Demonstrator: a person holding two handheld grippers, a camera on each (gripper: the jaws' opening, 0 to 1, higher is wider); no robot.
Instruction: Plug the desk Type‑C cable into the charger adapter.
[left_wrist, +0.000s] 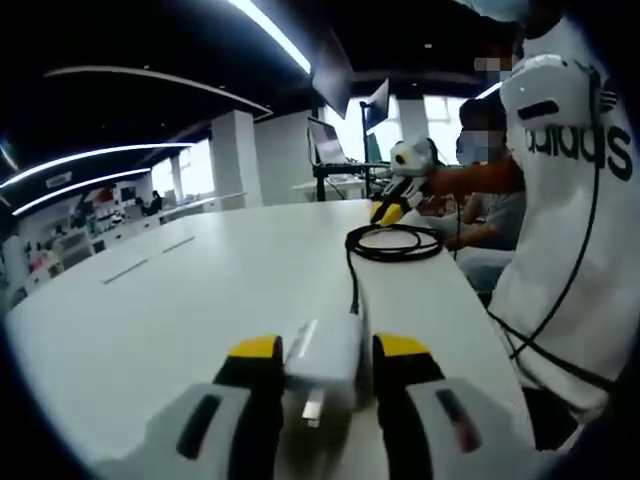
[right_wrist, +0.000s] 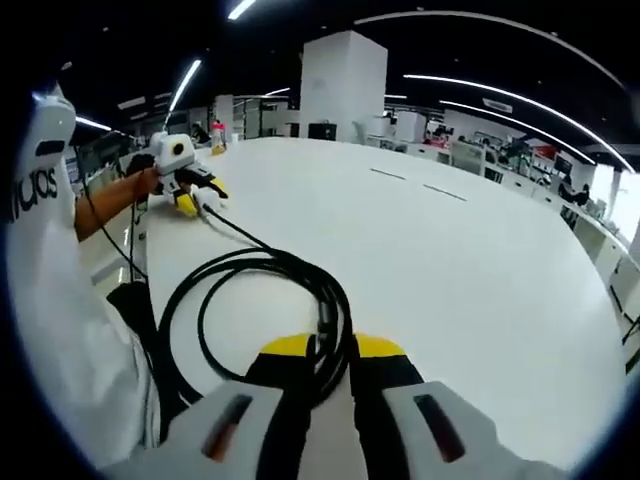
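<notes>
Between claws, coiled black cable (right_wrist: 265, 300) across white table (right_wrist: 420, 250).

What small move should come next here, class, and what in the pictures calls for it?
Probably pick the plug end out of the coil. The left gripper holds the white charger adapter on the table, with the black cable already running from it. The right gripper grips the coil's strands, but no free plug shows.

Right gripper (right_wrist: 328, 352) on black cable (right_wrist: 262, 262) — coiled
</notes>
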